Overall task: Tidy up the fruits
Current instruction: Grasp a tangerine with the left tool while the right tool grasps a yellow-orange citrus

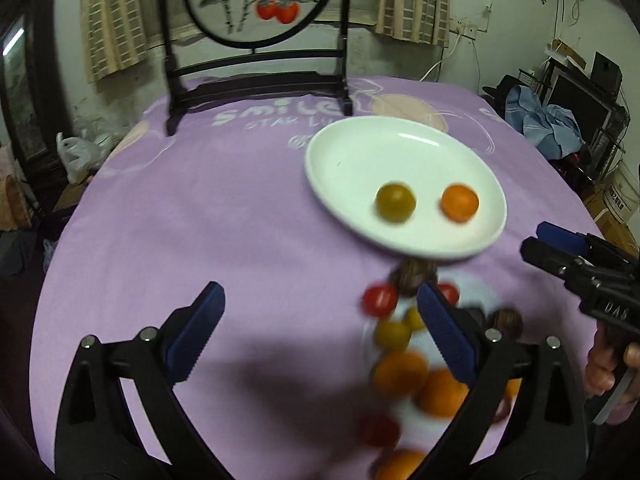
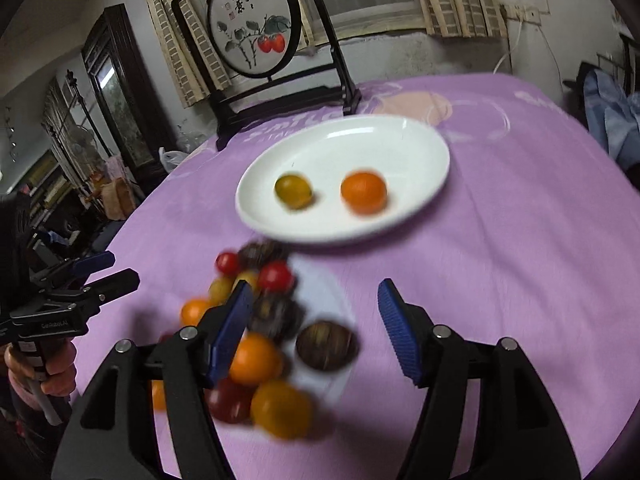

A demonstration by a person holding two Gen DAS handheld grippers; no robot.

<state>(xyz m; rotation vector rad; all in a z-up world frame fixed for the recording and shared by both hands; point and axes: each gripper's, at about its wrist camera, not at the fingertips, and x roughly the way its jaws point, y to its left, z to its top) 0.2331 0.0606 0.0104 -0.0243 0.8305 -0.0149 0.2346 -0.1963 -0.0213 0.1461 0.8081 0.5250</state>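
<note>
A white plate (image 2: 420, 136) on the purple-clothed counter (image 2: 520, 240) carries two fruits well apart: a yellow-green fruit (image 2: 293, 191) and an orange fruit (image 2: 363, 193). Just in front of it lies a blurred heap of fruits (image 2: 276, 336), red, yellow, orange and dark brown. The left tongs (image 1: 320, 332) and right tongs (image 2: 316, 328) both gape, empty, above the counter near the heap.

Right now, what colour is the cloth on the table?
Purple tablecloth with white writing, clearest in the right wrist view.
</note>
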